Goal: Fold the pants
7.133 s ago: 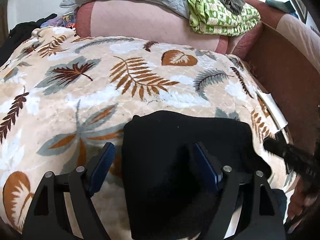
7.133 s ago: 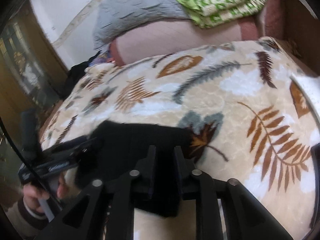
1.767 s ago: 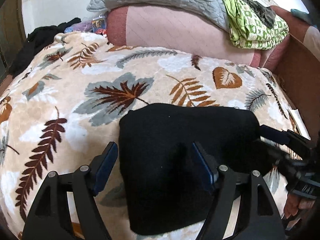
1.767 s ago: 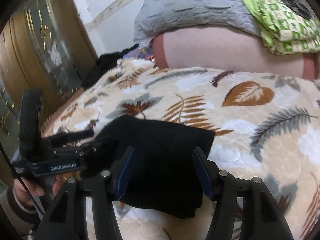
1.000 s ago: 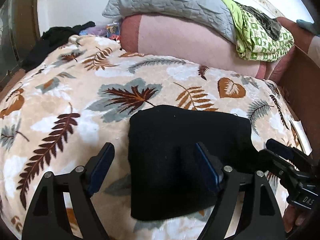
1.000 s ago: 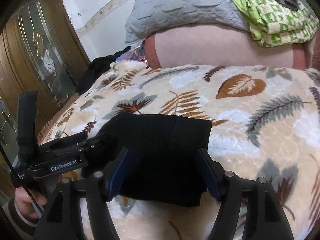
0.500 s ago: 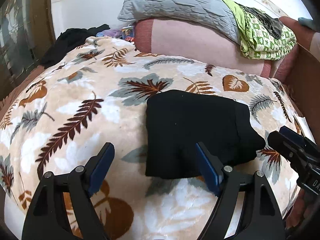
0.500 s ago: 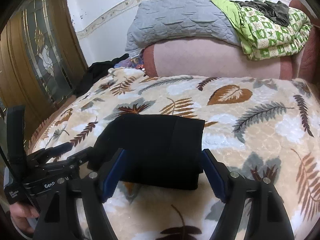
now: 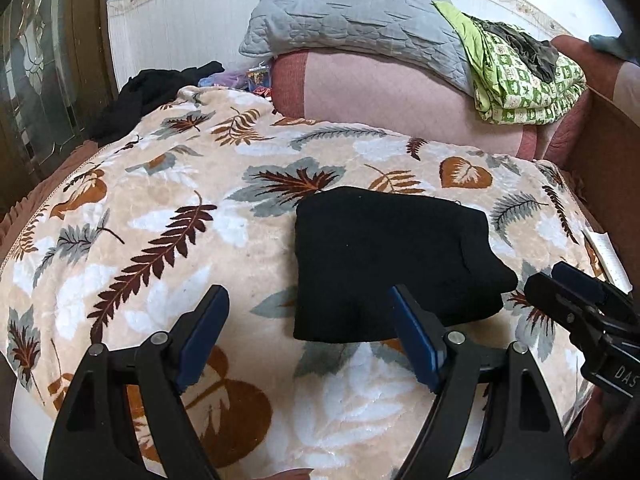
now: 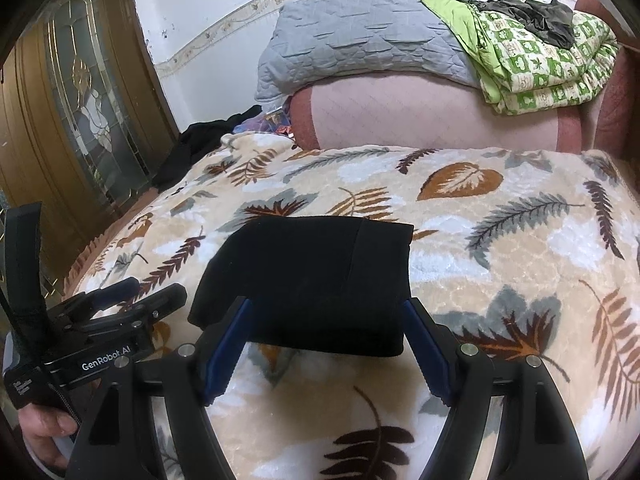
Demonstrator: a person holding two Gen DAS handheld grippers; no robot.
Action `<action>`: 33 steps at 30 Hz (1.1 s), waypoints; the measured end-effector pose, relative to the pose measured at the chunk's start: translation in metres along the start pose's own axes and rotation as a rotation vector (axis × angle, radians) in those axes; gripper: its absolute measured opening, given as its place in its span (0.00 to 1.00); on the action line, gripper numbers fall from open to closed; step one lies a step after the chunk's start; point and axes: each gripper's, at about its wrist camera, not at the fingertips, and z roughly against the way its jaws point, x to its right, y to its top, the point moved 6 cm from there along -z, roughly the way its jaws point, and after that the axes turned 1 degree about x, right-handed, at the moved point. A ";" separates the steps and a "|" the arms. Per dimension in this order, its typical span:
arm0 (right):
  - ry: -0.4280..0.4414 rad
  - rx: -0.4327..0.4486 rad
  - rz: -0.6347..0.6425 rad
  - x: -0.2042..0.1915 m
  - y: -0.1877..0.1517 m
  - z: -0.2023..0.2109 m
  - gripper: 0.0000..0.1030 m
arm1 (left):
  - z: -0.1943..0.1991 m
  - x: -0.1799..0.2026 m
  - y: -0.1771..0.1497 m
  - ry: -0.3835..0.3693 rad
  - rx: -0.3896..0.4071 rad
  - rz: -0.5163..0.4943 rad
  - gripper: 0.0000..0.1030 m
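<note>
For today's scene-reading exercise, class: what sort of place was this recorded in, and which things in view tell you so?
Most likely a bedroom at home. A leaf-print blanket covers what looks like a bed, a grey quilted pillow and folded green bedding are stacked at its far end, and black folded pants lie on the blanket.

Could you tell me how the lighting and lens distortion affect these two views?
Left wrist view: sharp, strong fisheye bowing of the leaf-print blanket, window glare top right. Right wrist view: even light, but the folded black pants lose all fabric detail.
</note>
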 end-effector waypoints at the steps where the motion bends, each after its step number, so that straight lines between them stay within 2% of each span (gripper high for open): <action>1: 0.001 0.001 -0.002 0.000 0.000 0.001 0.75 | 0.001 0.001 0.000 0.000 0.003 -0.004 0.79; 33: 0.019 -0.016 -0.013 0.001 -0.006 0.000 0.77 | 0.003 0.009 -0.007 0.001 -0.008 -0.022 0.79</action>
